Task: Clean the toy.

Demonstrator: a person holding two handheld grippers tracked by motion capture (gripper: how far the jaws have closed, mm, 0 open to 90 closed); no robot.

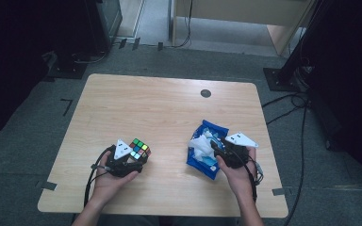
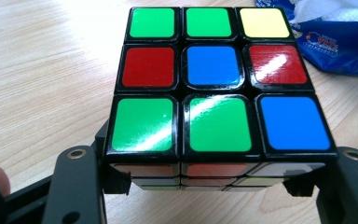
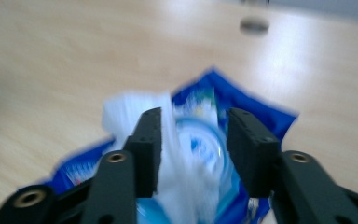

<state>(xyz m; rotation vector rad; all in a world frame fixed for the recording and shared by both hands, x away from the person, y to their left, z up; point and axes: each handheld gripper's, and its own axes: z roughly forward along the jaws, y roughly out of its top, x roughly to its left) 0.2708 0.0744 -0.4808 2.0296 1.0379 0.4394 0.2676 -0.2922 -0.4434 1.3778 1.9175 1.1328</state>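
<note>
From the high view we are seeing a wooden desk (image 1: 169, 113) with the left gripper (image 1: 131, 162) at its near left, sitting against a scrambled puzzle cube (image 1: 140, 149). At the near right, the right gripper (image 1: 219, 149) is reaching into a crumpled blue packet (image 1: 202, 161) with white tissue (image 1: 200, 141) spilling from it. A small dark disc (image 1: 206, 93) is lying toward the far edge.

In the left gripper view we are looking down on the cube (image 2: 216, 84), its glossy top tiles green, blue, red and yellow. The jaws are standing at its two lower sides and appear to be pressing them — we are reading this as a grasp on the cube. It is looking rigid and boxy, with slick plastic faces, so flat opposite sides low on the body are the sound place to hold; its layers may twist if it is squeezed off-centre.

In the right gripper view — blurred — the jaws are standing apart with the packet (image 3: 256, 112) and tissue (image 3: 135, 109) between and beyond them, clamping nothing that we can make out. The packet is looking light, soft and crinkly; we are judging a pinch on a film edge or a tissue fold as the best hold.
</note>
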